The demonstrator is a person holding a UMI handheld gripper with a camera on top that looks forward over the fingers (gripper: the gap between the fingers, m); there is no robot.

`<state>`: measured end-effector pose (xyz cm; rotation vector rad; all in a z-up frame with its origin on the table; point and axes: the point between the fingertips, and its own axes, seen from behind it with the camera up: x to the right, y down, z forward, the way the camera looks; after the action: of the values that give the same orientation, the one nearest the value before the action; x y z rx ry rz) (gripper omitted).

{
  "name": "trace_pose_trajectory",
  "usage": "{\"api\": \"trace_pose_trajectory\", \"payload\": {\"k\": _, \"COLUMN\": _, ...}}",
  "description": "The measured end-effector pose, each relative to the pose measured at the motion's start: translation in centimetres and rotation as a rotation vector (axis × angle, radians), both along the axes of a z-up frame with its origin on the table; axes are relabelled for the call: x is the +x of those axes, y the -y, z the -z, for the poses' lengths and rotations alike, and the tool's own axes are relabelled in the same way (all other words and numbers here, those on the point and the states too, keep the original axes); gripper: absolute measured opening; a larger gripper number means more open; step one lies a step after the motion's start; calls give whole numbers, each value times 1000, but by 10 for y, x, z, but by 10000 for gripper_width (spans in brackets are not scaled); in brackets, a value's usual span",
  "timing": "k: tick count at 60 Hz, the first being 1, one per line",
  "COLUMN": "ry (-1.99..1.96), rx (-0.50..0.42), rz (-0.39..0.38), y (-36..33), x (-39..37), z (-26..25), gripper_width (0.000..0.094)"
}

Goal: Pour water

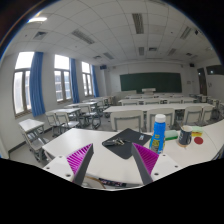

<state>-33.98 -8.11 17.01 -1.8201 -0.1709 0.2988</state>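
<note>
A blue bottle (158, 132) with a white cap stands upright on a white table (100, 145), beyond my right finger. Just right of it stands a small pale cup (184, 136). My gripper (112, 165) is open and empty, with its purple pads (80, 160) wide apart, held above the near part of the table. A dark mat (127, 141) lies on the table ahead of the fingers, with a small dark object on it.
A red round object (198, 140) lies at the table's right end. Rows of desks and chairs (80, 112) fill the classroom beyond. A green chalkboard (151, 82) hangs on the far wall. Windows with blue curtains (38, 82) line the left wall.
</note>
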Motion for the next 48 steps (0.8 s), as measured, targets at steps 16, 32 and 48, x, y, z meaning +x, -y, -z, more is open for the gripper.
{"api": "trace_pose_trajectory", "payload": {"k": 16, "ry": 22, "rx": 19, "rz": 38, "y": 2, "x": 33, "z": -1, "gripper_width": 821}}
{"api": "trace_pose_trajectory", "payload": {"k": 32, "ry": 145, "rx": 39, "rz": 186, "y": -64, "x": 117, "z": 41, "gripper_width": 846}}
{"api": "trace_pose_trajectory", "payload": {"k": 48, "ry": 130, "rx": -7, "rz": 230, "y": -173, "x": 141, "z": 98, "gripper_width": 800}}
